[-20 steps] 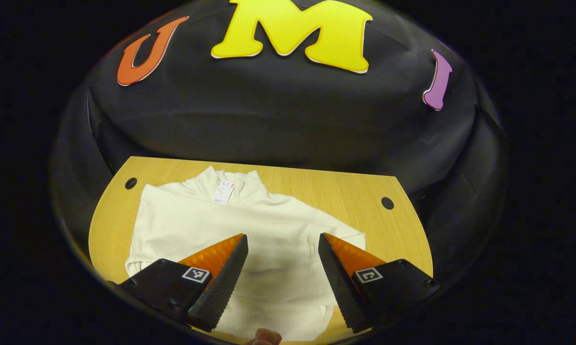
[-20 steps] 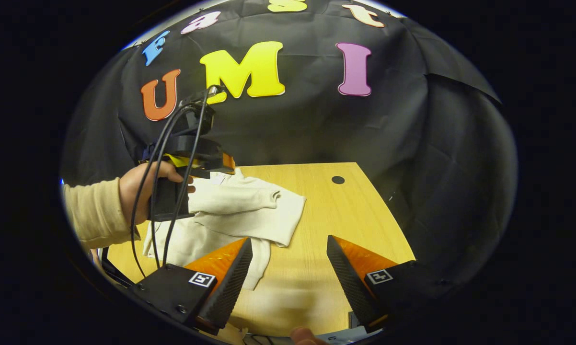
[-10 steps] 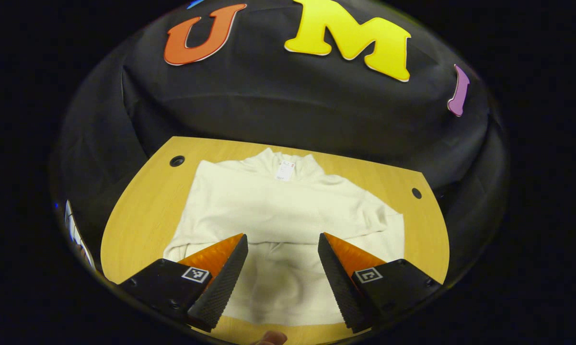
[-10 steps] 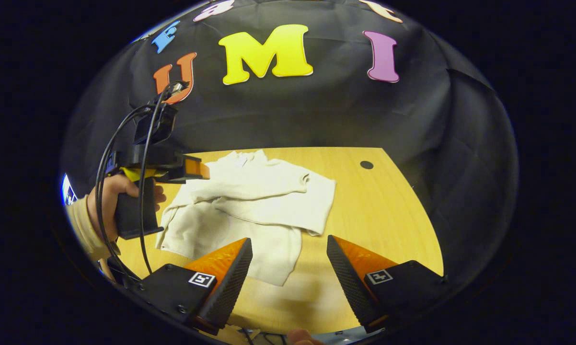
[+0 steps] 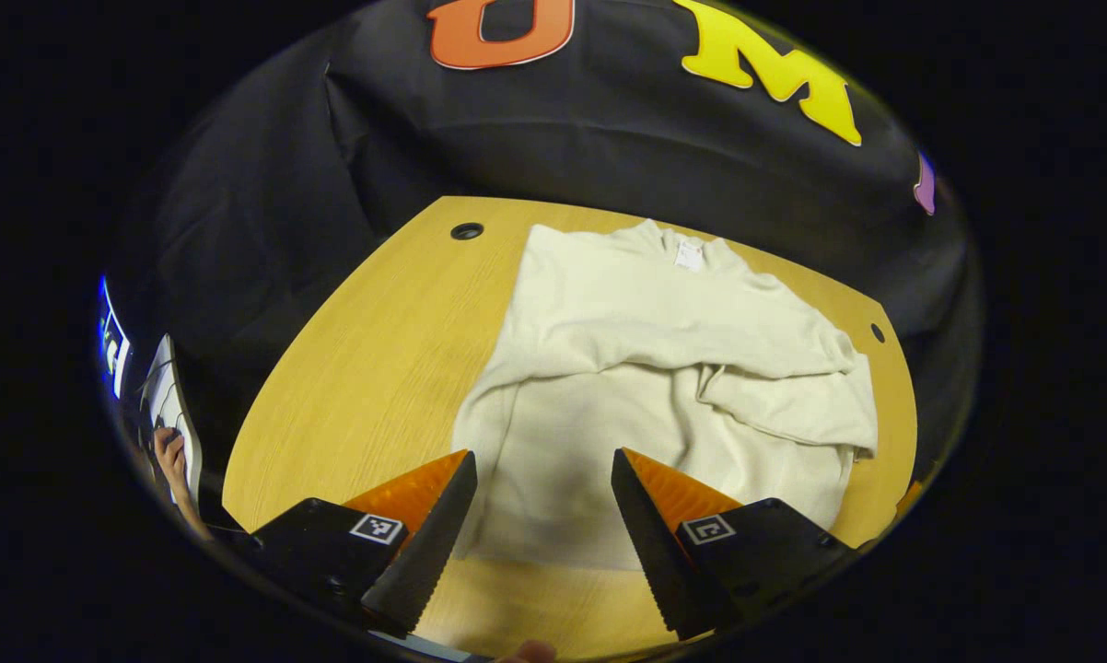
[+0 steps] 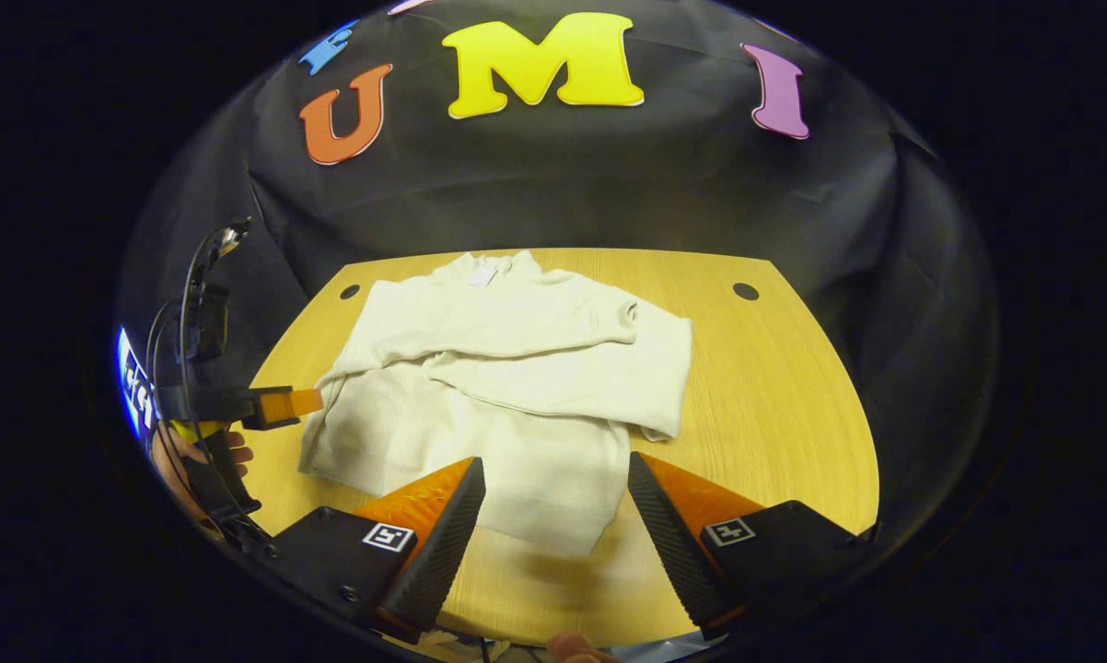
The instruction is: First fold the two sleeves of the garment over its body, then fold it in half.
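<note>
Since a second ago both cameras have pulled back and away from the garment [image 6: 507, 387]: the left hand-held gripper [image 5: 540, 516], which was right over the chest, now sits off past the hem, and the right hand-held gripper [image 6: 553, 529] has swung round to face the hem square-on. The garment lies flat on the table [image 6: 774, 396], collar toward the far edge, hem toward the near one, and both sleeves [image 6: 563, 368] look folded across the body, one lying over the other below the collar. So I'd say the sleeve part is done and what's left is the fold in half, since the body is at full length from collar to hem. Both grippers are wide apart and carrying nothing. In the right gripper view the left hand-held gripper shows off to the garment's left side, held in a hand [image 6: 190, 456], clear of the cloth. Next move probably needs a pinch on each hem corner and a lift toward the collar, keeping the sleeves from sliding out. Hard to make out: where the lower sleeve's cuff ends under the top one, and the near hem corners – partly behind the fingers in both views.
</note>
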